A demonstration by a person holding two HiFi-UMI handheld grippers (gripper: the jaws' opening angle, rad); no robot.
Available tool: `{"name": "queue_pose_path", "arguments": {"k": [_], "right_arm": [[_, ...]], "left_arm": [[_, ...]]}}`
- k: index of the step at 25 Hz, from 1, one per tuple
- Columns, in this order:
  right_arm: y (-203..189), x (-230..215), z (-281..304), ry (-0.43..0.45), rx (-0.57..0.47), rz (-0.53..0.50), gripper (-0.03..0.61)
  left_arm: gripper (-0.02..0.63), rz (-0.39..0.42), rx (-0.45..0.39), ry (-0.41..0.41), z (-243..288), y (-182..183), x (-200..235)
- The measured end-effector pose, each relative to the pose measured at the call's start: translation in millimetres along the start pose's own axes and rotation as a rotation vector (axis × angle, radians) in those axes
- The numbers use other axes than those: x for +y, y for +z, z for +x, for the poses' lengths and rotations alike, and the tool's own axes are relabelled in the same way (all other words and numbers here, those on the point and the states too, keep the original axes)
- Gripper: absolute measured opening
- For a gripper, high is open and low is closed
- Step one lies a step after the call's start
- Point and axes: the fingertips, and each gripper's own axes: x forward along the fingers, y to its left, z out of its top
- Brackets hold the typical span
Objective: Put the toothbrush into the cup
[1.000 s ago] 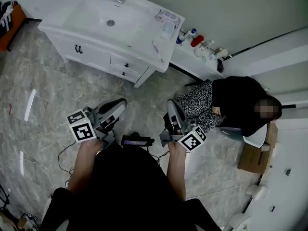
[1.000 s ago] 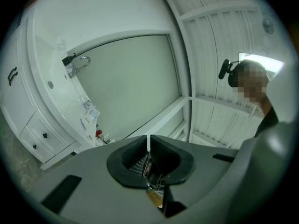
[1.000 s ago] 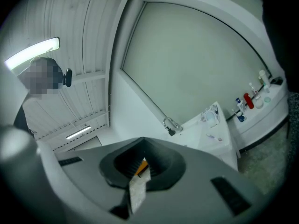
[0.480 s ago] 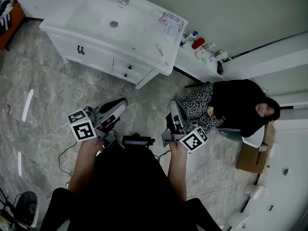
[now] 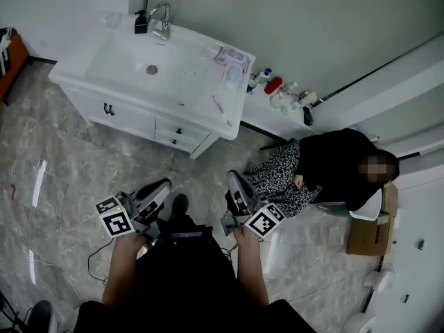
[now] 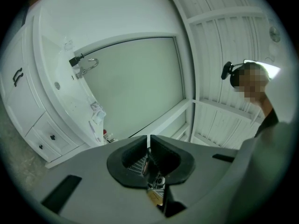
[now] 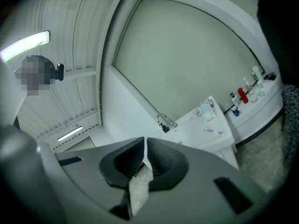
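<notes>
A pale purple toothbrush (image 5: 218, 106) lies on the white vanity top (image 5: 125, 57), right of the basin; it also shows in the right gripper view (image 7: 212, 131). A clear cup (image 5: 232, 77) stands just behind it near the wall, next to a small packet, and the right gripper view catches the cup (image 7: 205, 110) too. My left gripper (image 5: 163, 184) and right gripper (image 5: 232, 179) hover over the floor, well short of the vanity. Both are shut with nothing between the jaws, as seen up close on the left gripper (image 6: 148, 136) and the right gripper (image 7: 145, 139).
A faucet (image 5: 161, 12) and a soap dispenser (image 5: 141, 23) stand behind the basin. Several bottles (image 5: 274, 85) line a low ledge right of the vanity. A person in black (image 5: 333, 165) sits on the floor at right, near a cardboard box (image 5: 364, 231).
Both grippers sit lower in the head view and a little closer together. The view has shifted so the vanity lies lower in frame and more wall shows. Both jaws stay shut.
</notes>
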Motion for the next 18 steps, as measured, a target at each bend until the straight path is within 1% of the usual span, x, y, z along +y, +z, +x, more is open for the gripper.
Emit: {"name": "queue_pose_path", "arguments": {"k": [5, 9, 13, 18], "right_arm": [[8, -29, 45, 0.016, -0.004, 0.047, 0.008], [18, -47, 79, 0.039, 0.004, 0.087, 0.012], [35, -67, 113, 0.052, -0.003, 0.111, 0.038], [50, -100, 134, 0.026, -0.017, 0.158, 0.04]], "left_arm": [[0.026, 0.026, 0.006, 0.046, 16, 25, 25], [0.026, 0.044, 0.029, 0.084, 37, 45, 43], [0.026, 0.064, 0.054, 0.087, 73, 70, 58], [0.026, 0.064, 0.084, 0.098, 110, 86, 77]]}}
